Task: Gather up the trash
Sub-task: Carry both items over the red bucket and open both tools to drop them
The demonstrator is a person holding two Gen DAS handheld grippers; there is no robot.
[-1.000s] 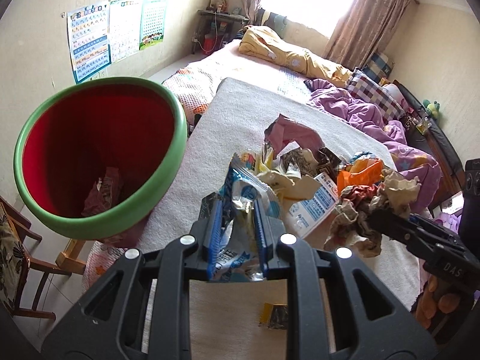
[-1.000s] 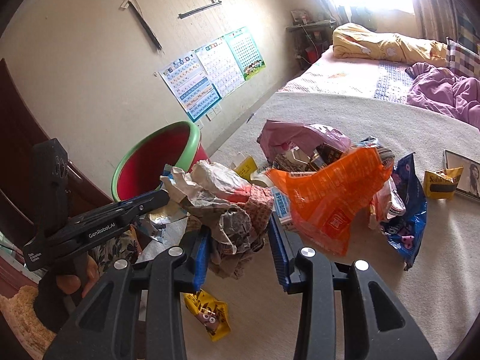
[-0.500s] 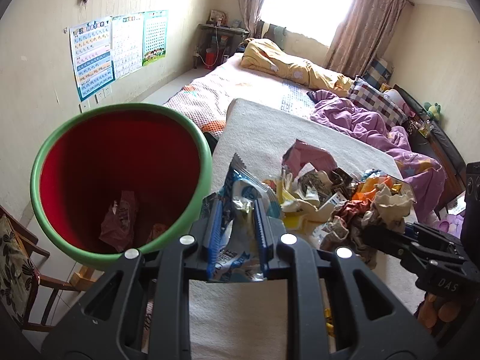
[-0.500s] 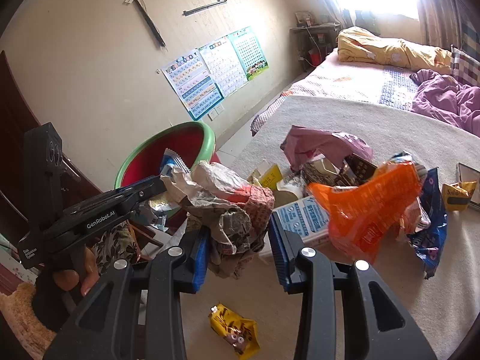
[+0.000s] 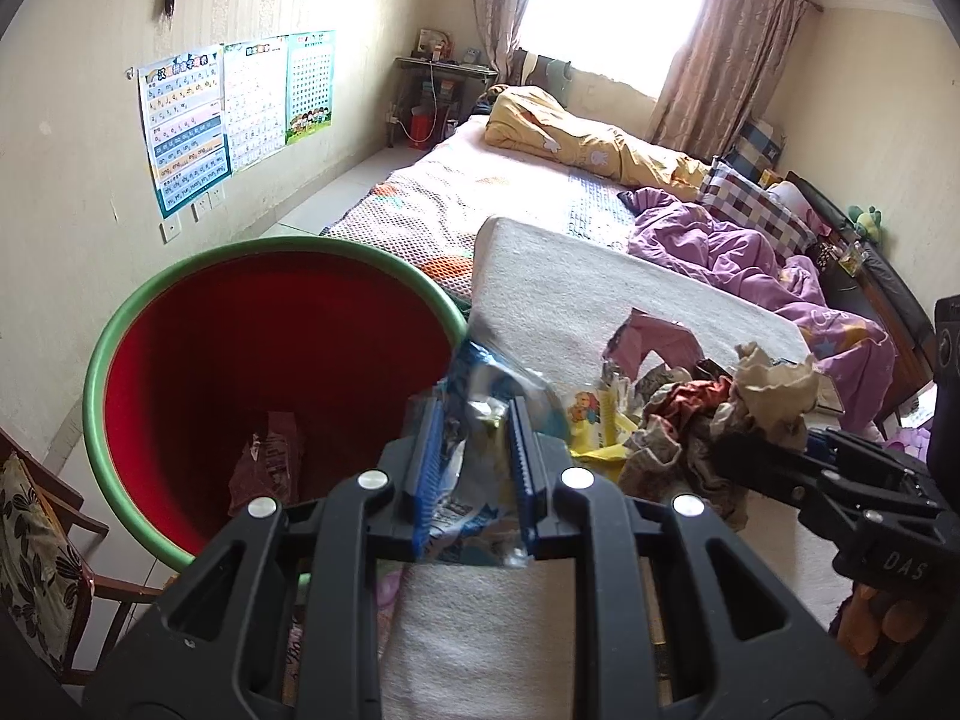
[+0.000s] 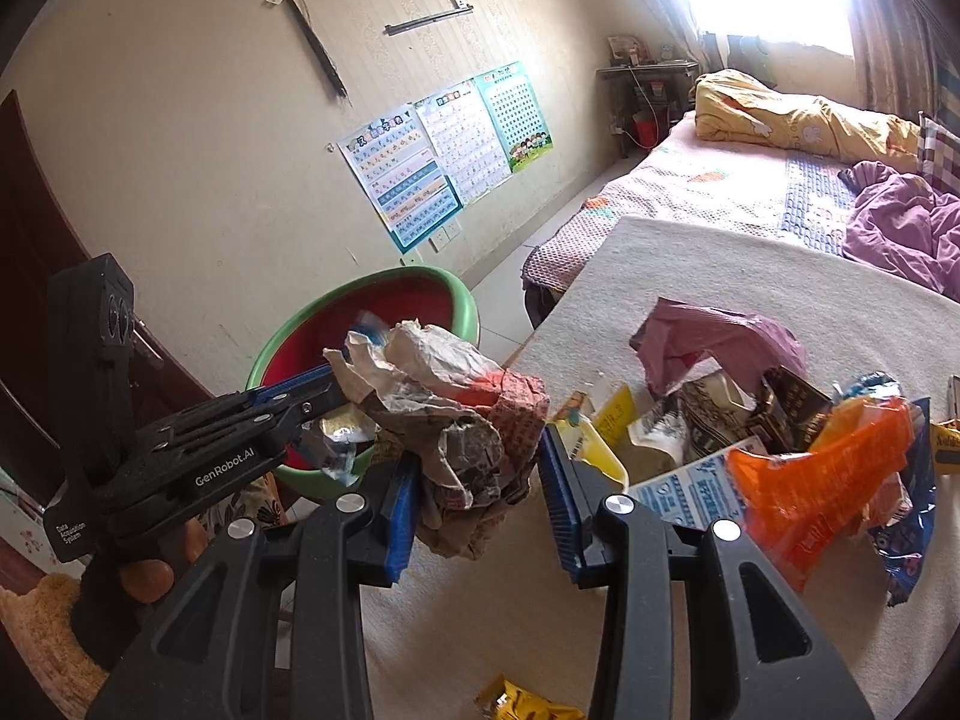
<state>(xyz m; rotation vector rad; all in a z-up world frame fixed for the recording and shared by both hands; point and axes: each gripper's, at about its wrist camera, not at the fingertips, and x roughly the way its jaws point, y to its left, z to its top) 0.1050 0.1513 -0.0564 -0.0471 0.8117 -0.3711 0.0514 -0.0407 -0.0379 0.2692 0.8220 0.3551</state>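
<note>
You are holding trash in both hands and bringing it to the bin (image 5: 150, 300) — the red one with the green rim, standing beside the bed (image 5: 600, 288). Your left gripper (image 5: 474, 462) is squeezing a blue wrapper (image 5: 480, 396) tight between its blue pads, and the wrapper's top is poking out over the bin's near rim. Your right gripper (image 6: 480, 468) is pinching a paper wad (image 6: 456, 408), a big crumpled ball of brown and white paper that is bulging out above the pads. That wad is hanging over the bed edge, not over the bin yet. I think the left hand is ready first, so be getting the whole wrapper past the rim and over the red inside before you are letting go — a light wrapper can flutter and land on the floor. Be keeping the right hand clear while the left one is dropping, because the two grippers are sitting close together. Then be bringing the wad right over the middle of the bin, since it is wide and could catch on the rim. More trash is waiting in the pile (image 6: 780, 438) on the bed.
</note>
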